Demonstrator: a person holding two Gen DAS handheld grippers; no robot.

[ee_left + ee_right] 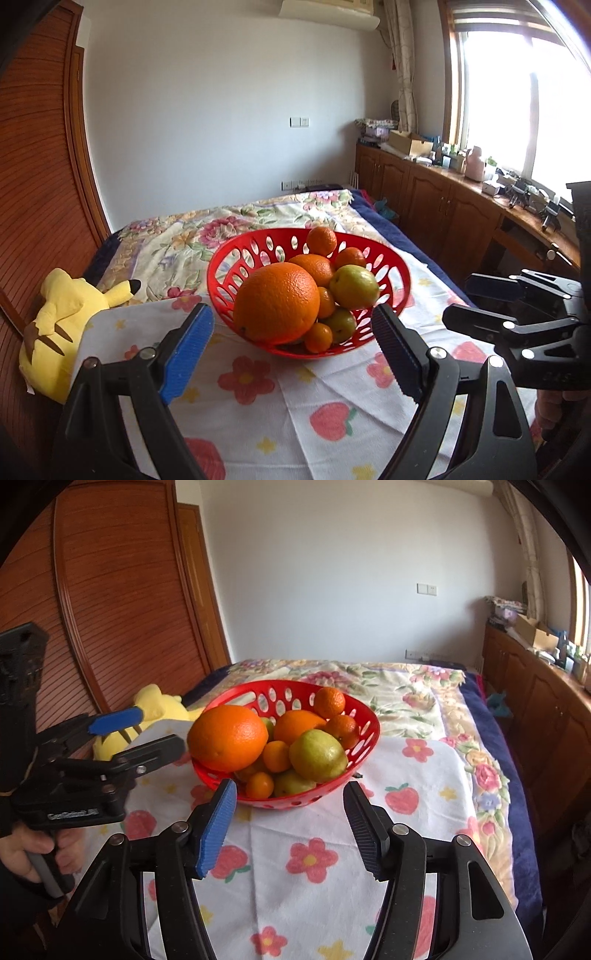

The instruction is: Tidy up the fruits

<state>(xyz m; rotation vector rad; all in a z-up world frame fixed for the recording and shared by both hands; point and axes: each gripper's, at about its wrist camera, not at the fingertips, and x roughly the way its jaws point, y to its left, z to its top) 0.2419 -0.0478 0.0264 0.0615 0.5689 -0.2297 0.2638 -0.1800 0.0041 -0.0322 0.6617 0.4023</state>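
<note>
A red perforated basket [229, 258] [364, 716] stands on a flowered cloth on the bed. It holds a large orange [276, 307] [227, 737], a green pear [354, 287] [317, 754], and several small oranges and tangerines. My left gripper [293, 314] hovers just before the basket, open, nothing between its fingers. My right gripper [290, 792] sits a little short of the basket, open and empty too. Each gripper shows in the other's view: the right one [465, 302] at the right edge, the left one [159, 731] at the left, held by a hand.
A yellow plush toy [62, 325] [159, 709] lies left of the basket beside a wooden slatted wardrobe [33, 184]. Wooden cabinets [443, 206] with clutter on top run under the window at right. The cloth [314, 867] lies before both grippers.
</note>
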